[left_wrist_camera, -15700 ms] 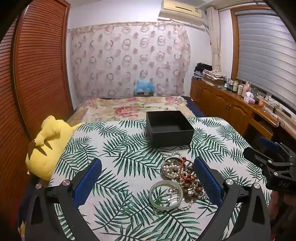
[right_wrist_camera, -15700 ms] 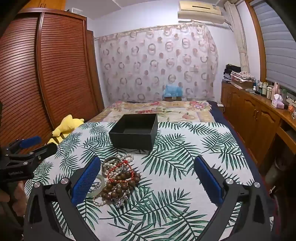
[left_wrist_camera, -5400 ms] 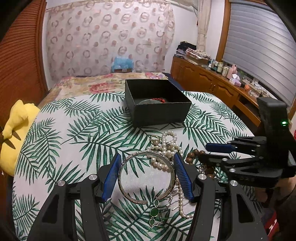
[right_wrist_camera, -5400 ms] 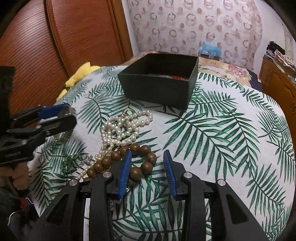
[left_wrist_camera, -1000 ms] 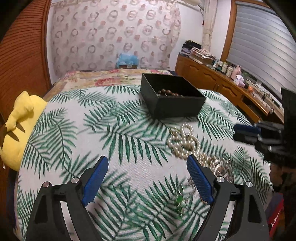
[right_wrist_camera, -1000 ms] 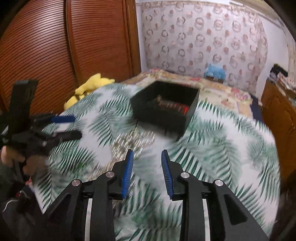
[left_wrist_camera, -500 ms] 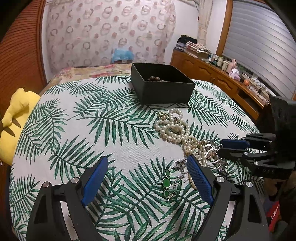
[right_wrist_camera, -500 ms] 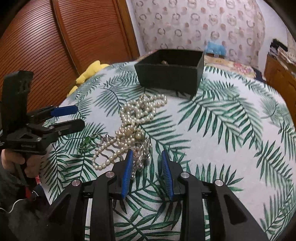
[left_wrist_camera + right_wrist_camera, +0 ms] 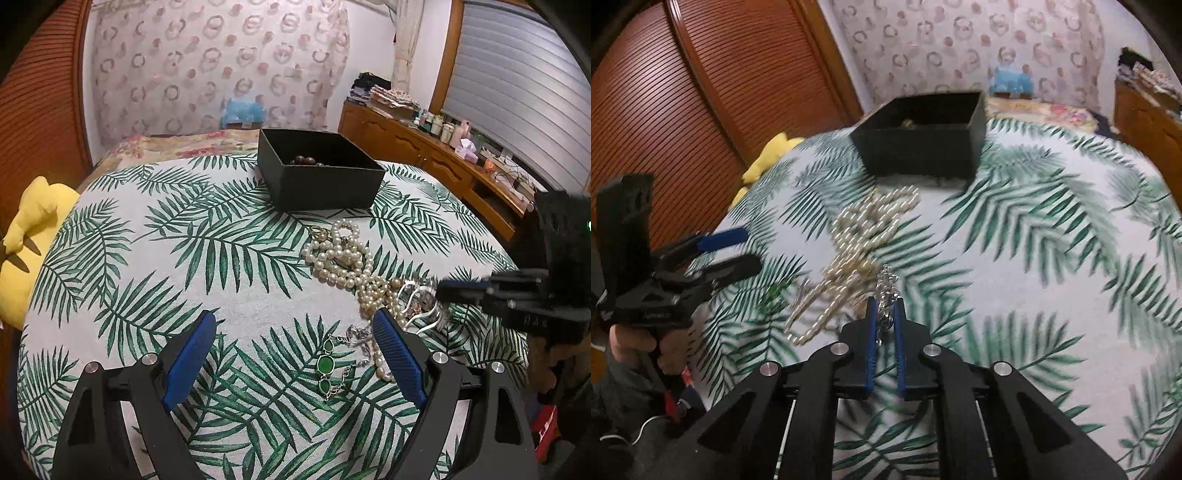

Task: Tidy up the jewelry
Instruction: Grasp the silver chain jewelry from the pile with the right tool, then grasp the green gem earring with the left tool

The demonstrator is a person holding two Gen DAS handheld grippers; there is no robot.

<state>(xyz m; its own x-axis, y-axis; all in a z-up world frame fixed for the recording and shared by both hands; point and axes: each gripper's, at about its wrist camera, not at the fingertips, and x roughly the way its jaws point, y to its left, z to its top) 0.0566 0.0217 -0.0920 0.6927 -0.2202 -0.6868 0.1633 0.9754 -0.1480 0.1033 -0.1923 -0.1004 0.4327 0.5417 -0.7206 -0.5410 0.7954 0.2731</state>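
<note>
The right claw [image 9: 885, 314], half a second ago part-open over the pile, is now pinched nearly closed on a silver chain [image 9: 885, 286], which rises ahead of its tips. The left claw [image 9: 291, 349] stays wide open and empty, the green pendant [image 9: 325, 365] between its fingers. The black box [image 9: 923, 147], beads inside, sits far ahead; the chain likely goes there next.

Green palm-leaf print tablecloth [image 9: 155, 258], black box [image 9: 325, 184], cream pearl strands [image 9: 340, 258], blue-padded left claw [image 9: 291, 354].
</note>
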